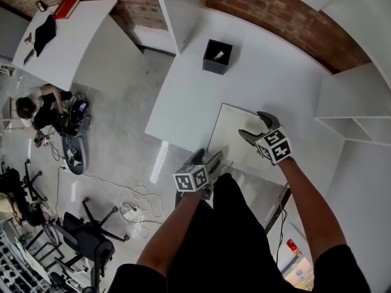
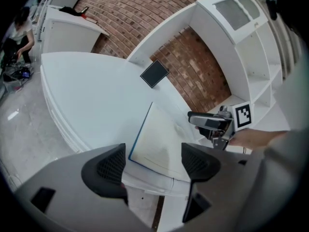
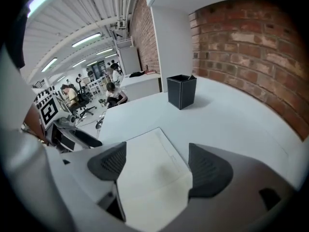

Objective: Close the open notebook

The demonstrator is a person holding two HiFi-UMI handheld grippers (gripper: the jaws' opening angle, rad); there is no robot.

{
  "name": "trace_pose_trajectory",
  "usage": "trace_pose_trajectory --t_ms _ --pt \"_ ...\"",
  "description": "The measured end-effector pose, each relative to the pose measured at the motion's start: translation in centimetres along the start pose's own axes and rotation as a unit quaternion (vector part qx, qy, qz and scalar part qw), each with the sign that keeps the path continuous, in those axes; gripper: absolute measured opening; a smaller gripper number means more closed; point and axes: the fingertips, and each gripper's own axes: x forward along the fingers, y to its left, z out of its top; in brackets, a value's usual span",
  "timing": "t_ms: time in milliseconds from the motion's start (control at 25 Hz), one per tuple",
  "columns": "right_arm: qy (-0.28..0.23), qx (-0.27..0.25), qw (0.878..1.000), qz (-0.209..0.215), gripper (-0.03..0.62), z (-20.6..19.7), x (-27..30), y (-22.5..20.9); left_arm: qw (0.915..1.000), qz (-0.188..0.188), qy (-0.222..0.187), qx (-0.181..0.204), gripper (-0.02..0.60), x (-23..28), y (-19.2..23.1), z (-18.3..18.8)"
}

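The open notebook [image 1: 234,132] lies flat on the white table [image 1: 195,84]. The left gripper [image 1: 206,158] is at its near edge and the right gripper [image 1: 253,125] is over its right side. Both have their jaws wide apart, gripping nothing.

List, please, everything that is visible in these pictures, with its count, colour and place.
notebook: one, cream pages, on the near table, between the grippers
box: one, black, open-topped, farther back on that table
near table: one, white, against the brick wall
far table: one, white, upper left
red item: one, on the far table
cloth: one, black, on the far table
shelf unit: one, white, right
crouching person: one, dark clothes, floor at left
left gripper: grey, jaws apart, empty
right gripper: grey, jaws apart, empty
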Motion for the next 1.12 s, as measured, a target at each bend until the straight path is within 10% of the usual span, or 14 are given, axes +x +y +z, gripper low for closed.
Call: trace_pose_trajectory --t_ms 680,1120 --pt "0.066 -0.14 0.973 0.17 0.314 3.8 10.7 2.1 0.9983 0.04 -0.024 -0.036 0.357 0.6 -0.1 0.5" --pt "0.1 -0.17 0.96 0.197 0.261 2.8 12.0 2.2 0.9965 0.021 -0.057 -0.058 0.356 0.7 0.1 0.7"
